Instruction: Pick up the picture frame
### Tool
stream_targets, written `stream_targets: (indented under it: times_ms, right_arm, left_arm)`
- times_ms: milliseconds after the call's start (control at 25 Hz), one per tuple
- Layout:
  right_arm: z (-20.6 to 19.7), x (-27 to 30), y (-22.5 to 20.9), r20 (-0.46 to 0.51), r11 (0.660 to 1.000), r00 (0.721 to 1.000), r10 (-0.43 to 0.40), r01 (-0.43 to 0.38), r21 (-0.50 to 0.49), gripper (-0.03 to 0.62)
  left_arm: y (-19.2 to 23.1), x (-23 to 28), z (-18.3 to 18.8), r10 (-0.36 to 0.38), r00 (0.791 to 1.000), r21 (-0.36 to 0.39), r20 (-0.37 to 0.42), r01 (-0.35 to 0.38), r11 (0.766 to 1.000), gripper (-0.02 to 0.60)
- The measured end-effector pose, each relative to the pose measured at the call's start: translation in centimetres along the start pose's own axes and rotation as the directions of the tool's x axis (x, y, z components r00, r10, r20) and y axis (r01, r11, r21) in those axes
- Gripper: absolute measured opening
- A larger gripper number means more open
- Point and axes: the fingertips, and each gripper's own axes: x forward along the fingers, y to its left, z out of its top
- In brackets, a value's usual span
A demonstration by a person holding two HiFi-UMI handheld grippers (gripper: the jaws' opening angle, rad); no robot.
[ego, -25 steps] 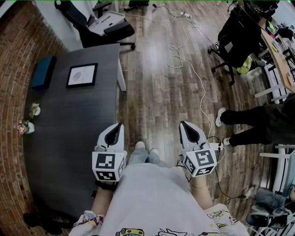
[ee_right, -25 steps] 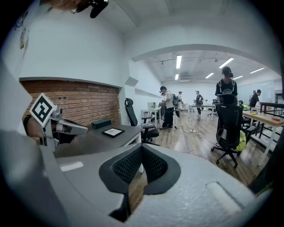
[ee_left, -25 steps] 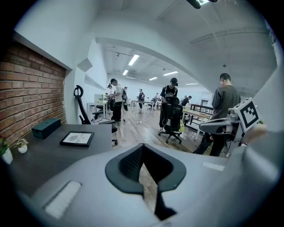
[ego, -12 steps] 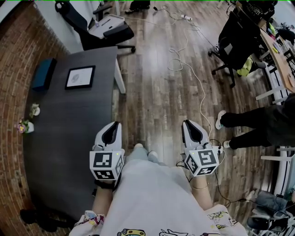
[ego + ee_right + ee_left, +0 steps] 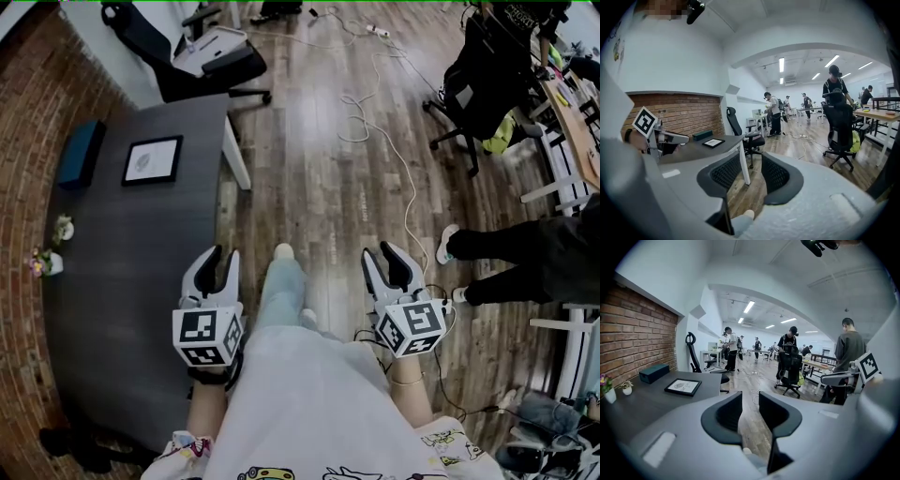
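Note:
The picture frame (image 5: 151, 160), black-edged with a white print, lies flat on the dark grey table (image 5: 122, 309) near its far end. It also shows far ahead in the left gripper view (image 5: 683, 386) and small in the right gripper view (image 5: 713, 143). My left gripper (image 5: 217, 255) hangs over the table's near right edge, well short of the frame. The right gripper (image 5: 386, 253) is over the wooden floor. The jaws of both have just been opening, and both stand open with nothing between them.
A teal box (image 5: 78, 155) lies left of the frame, and two small flower pots (image 5: 44, 263) stand by the brick wall. An office chair (image 5: 202, 56) stands beyond the table. A cable (image 5: 375, 122) runs over the floor. A person's legs (image 5: 525, 248) reach in at right.
Both grippers went from shut to open. The person carrying them has stepped forward, one leg now out between the grippers, and the table has drifted left in the view.

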Motion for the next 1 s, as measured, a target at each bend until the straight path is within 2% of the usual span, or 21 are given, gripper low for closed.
stream_targets:
  times_ms: [200,560,1000]
  right_arm:
    - [1.9,4.0,-1.7,0.007,1.0,1.0,0.005,-0.005,-0.002,0.147]
    - [7.4,14.2,-3.6,0.029,1.0,0.999,0.023,-0.022,-0.017,0.179]
    - [11.5,24.5,-3.2,0.022,0.998,0.998,0.06,-0.06,-0.013,0.236]
  left_arm:
    - [1.6,3.9,1.5,-0.002,1.0,-0.013,-0.004,0.002,1.0,0.129]
    - [5.6,12.8,6.9,-0.05,0.999,-0.007,0.005,0.05,0.999,0.158]
    - [13.5,19.0,10.5,-0.006,1.0,-0.051,0.028,0.008,0.999,0.176]
